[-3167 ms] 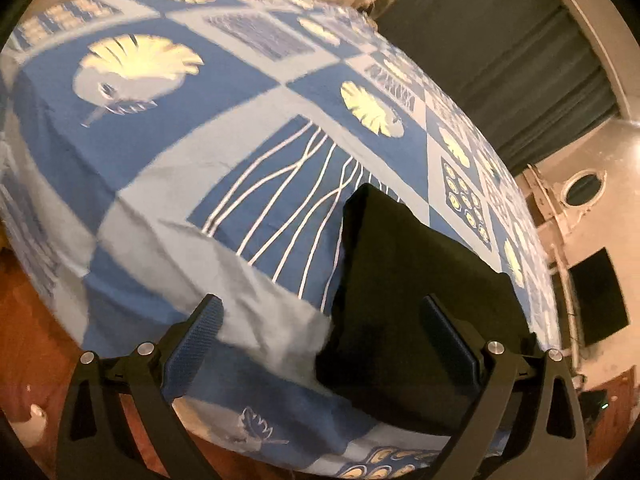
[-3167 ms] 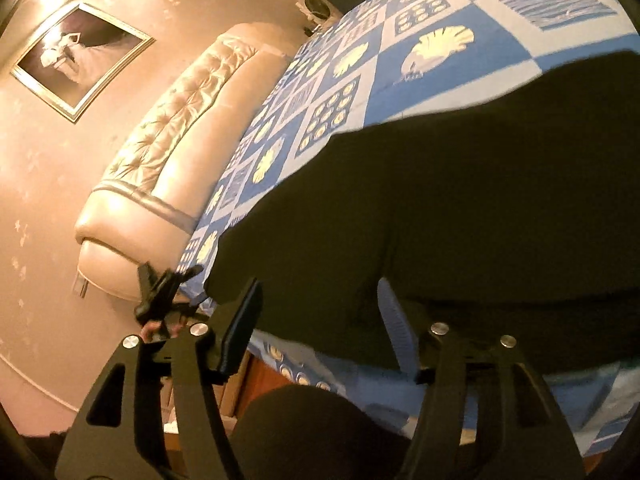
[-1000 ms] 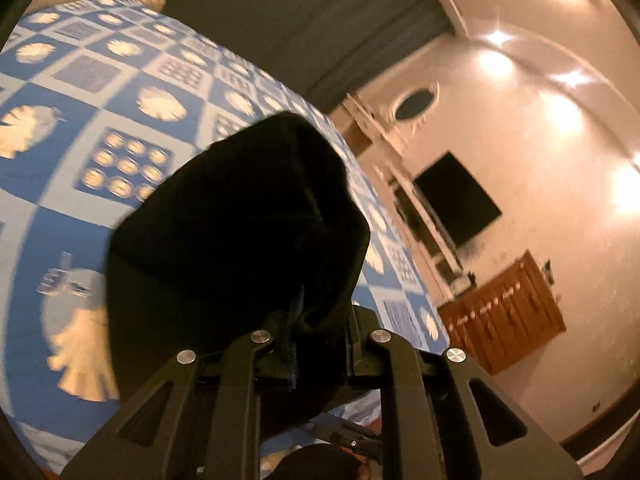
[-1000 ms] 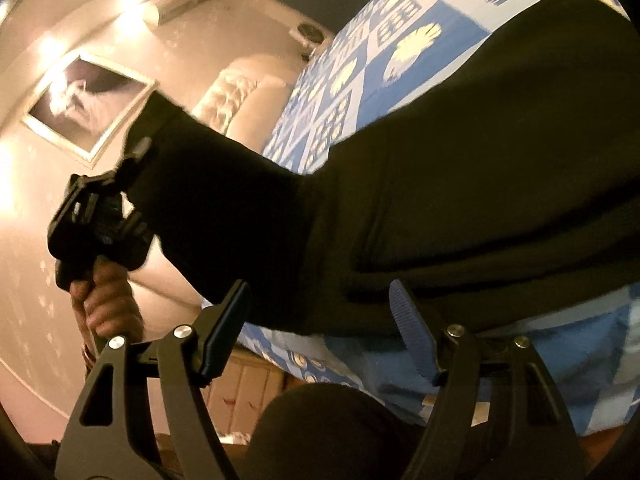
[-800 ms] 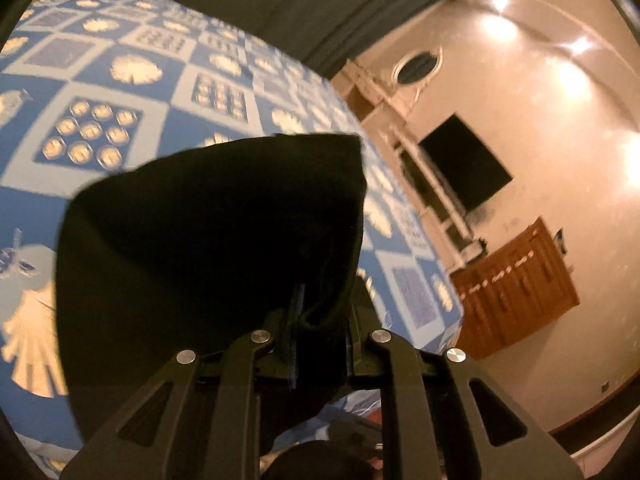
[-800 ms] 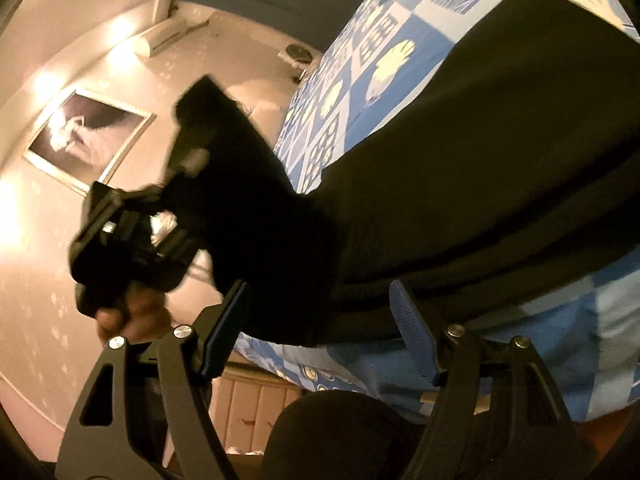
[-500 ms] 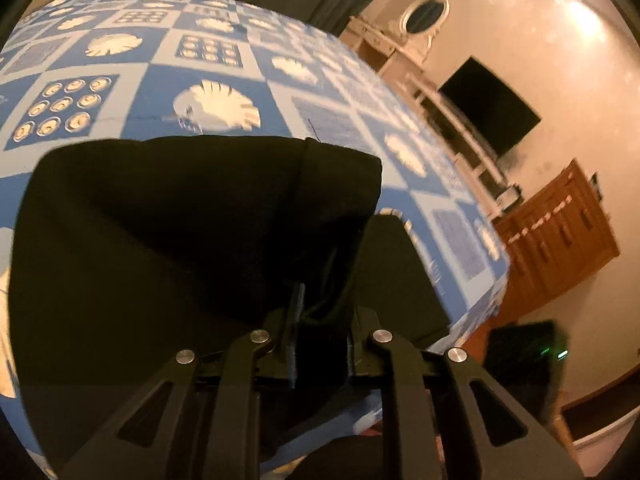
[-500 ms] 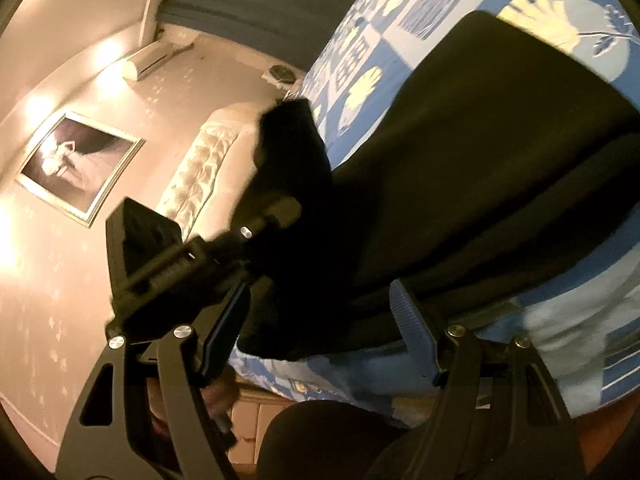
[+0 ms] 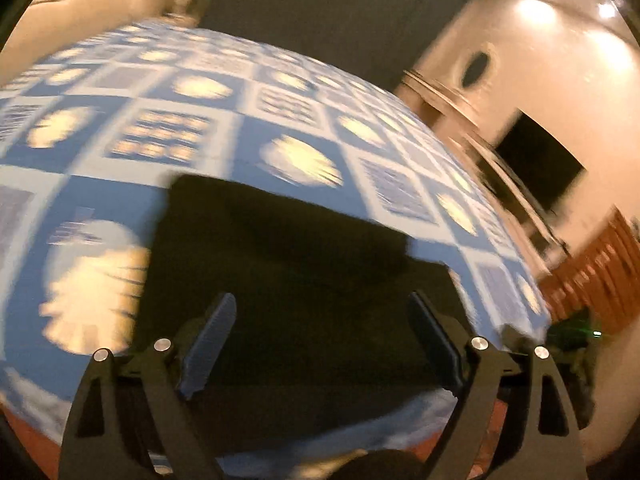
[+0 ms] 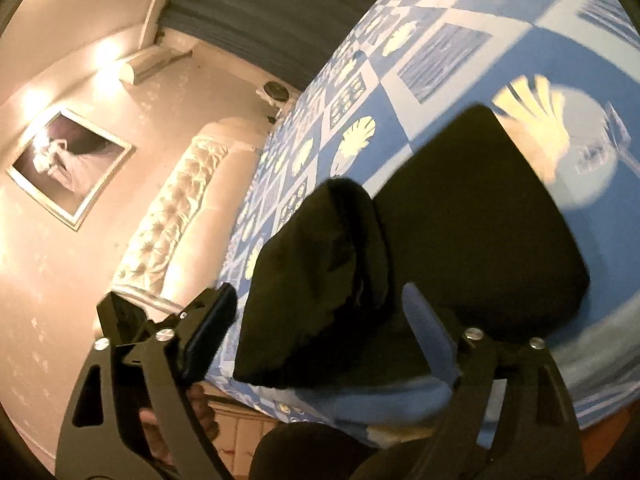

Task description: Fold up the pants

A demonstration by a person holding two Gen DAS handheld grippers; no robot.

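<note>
The black fabric pants (image 9: 288, 280) lie folded on the blue-and-white patchwork bedspread with pale shell motifs (image 9: 304, 120), close to the near edge of the bed. In the right wrist view their far corner is squared off against a blue panel, while the near left portion (image 10: 320, 280) humps up in a loose, rumpled fold reaching the bed's edge. The left gripper (image 9: 320, 340) hangs above the cloth with its jaws spread wide and nothing between them. The right gripper (image 10: 320, 332) also has its jaws wide apart, empty, framing the rumpled fold. Open bedspread stretches beyond the pants toward the cream tufted headboard (image 10: 176, 208) and dark curtain (image 9: 340, 12). The left wrist view is smeared by motion blur, so the pants' far edge and the print are soft. Where the pants' near hem ends is hidden behind the gripper frames in both views.
</note>
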